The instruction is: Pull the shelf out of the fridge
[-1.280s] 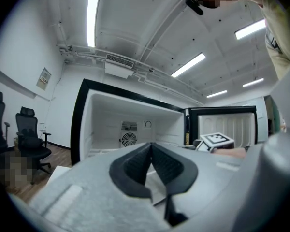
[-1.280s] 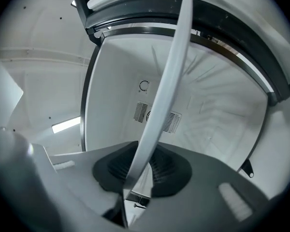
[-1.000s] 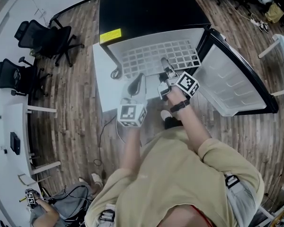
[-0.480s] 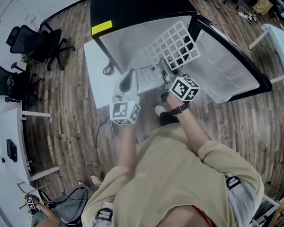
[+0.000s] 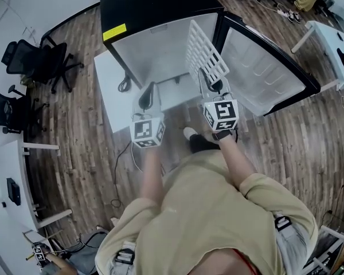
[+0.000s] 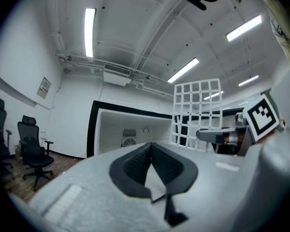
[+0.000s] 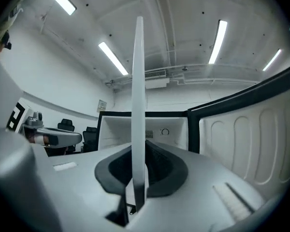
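Clearly the right gripper [image 5: 203, 80] is clamping narrowly on the shelf [image 5: 205, 53] by its near edge. The white grid is standing on edge before the open fridge [image 5: 155, 7], rising away from that gripper. The left gripper [image 5: 149, 94], pinched together and empty, is hovering beside.
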Tool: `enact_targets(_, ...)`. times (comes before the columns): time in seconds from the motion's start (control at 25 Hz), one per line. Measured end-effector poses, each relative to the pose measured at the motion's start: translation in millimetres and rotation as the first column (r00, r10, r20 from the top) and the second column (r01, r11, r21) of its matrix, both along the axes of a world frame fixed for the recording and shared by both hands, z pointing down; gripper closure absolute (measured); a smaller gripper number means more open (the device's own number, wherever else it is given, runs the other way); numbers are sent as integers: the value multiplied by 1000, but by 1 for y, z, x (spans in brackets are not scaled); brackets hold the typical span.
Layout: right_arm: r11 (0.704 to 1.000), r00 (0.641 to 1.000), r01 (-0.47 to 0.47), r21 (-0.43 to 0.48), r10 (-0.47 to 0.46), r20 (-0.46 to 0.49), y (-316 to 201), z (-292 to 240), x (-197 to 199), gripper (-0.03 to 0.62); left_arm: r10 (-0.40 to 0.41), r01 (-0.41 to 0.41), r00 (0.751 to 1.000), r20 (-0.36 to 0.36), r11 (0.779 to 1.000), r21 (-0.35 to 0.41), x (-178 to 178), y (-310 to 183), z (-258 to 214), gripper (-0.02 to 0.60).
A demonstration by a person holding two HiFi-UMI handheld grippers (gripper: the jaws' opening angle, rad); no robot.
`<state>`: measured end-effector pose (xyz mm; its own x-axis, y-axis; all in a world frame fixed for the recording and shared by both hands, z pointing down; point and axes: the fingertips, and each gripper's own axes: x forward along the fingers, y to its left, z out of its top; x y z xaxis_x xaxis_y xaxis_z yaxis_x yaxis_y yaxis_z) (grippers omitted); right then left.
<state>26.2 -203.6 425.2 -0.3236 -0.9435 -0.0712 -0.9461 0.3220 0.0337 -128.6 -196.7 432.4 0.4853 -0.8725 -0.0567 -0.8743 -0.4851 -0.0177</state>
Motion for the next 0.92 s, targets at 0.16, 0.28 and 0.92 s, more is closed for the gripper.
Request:
enact_targets(0.16,1000,999,-15,-2,15,30,9,1,9,565,0,0,1000,13,1000,10,1,5,0,578)
enact_targets(0.28,1000,999,-20,1,20,41,12,0,11,565,11,-11,1000,12,1000,14,4,7,-2,578)
enact_targets(0.92,999,994,16,-29,-13,106,-4,5,6,565,25,-26,1000,-13,1000,-16,7,-7,10,578)
